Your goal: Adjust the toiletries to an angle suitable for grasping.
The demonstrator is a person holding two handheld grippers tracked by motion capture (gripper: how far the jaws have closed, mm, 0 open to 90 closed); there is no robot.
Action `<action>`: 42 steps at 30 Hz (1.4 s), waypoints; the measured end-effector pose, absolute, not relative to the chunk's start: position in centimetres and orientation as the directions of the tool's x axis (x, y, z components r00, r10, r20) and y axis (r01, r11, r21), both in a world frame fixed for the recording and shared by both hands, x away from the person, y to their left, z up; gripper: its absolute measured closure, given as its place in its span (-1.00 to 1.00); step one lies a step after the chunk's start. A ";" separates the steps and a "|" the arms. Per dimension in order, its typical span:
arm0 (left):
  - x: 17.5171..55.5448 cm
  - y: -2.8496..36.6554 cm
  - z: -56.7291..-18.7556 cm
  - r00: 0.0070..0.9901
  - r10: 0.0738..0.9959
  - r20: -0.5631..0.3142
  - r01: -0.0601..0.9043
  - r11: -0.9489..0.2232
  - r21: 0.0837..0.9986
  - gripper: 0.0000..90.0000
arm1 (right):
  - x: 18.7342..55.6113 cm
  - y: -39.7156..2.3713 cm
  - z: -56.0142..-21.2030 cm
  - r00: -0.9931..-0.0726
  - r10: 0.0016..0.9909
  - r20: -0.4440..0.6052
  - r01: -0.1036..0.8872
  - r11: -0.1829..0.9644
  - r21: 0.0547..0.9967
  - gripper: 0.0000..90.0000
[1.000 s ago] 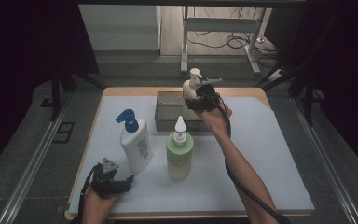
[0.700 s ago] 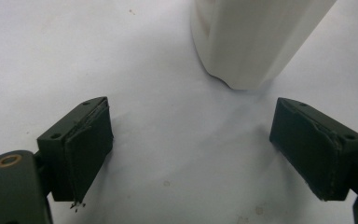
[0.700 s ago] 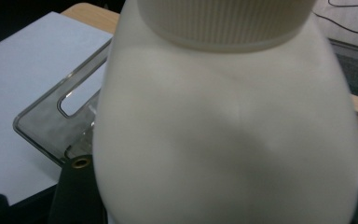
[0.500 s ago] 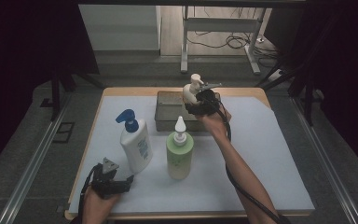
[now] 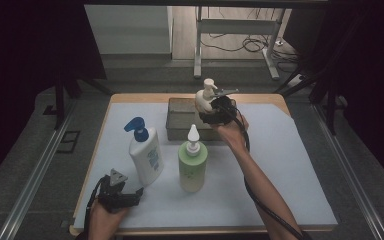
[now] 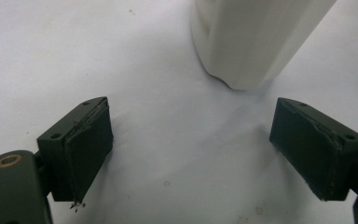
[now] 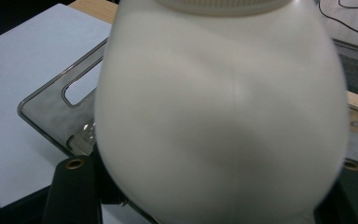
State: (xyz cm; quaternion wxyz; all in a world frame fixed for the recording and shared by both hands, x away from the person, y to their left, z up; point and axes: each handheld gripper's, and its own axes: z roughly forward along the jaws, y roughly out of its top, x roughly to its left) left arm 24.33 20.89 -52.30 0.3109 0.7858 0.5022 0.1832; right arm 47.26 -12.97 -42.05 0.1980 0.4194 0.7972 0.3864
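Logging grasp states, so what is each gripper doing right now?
Left gripper: open, empty, resting near the white bottle.
Right gripper: shut on the cream pump bottle, held over the grey bin.

Left gripper [image 5: 130, 195] low near table edge, fingers apart, right gripper [image 5: 211, 107] raised, fingers clamped.

On the white-covered surface [image 5: 290, 165], a white bottle with a blue pump [image 5: 145, 152] stands left of a green bottle with a white nozzle [image 5: 192, 162]. The right gripper [image 5: 215, 109] holds a cream pump bottle [image 5: 204, 98] over the far grey tray [image 5: 180, 117]. The left gripper [image 5: 116, 192] rests near-left.
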 end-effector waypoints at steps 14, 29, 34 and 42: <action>24.3 20.9 -52.3 0.429 0.903 -0.025 0.675 -0.302 0.673 -0.72 | 45.7 -14.5 -41.2 -0.588 0.809 0.027 0.511 0.345 0.787 -0.24; 24.3 20.9 -52.3 0.427 0.904 -0.023 0.675 -0.302 0.673 -0.72 | 43.6 -16.9 -41.1 -0.614 0.789 0.033 0.528 0.379 0.760 -0.06; 24.3 20.9 -52.3 0.427 0.904 -0.023 0.675 -0.302 0.673 -0.72 | 43.4 -17.6 -41.2 -0.601 0.799 0.021 0.534 0.381 0.755 0.05; 24.3 20.9 -52.3 0.427 0.904 -0.024 0.675 -0.302 0.673 -0.72 | 44.1 -19.2 -41.6 -0.556 0.831 0.038 0.564 0.343 0.751 0.34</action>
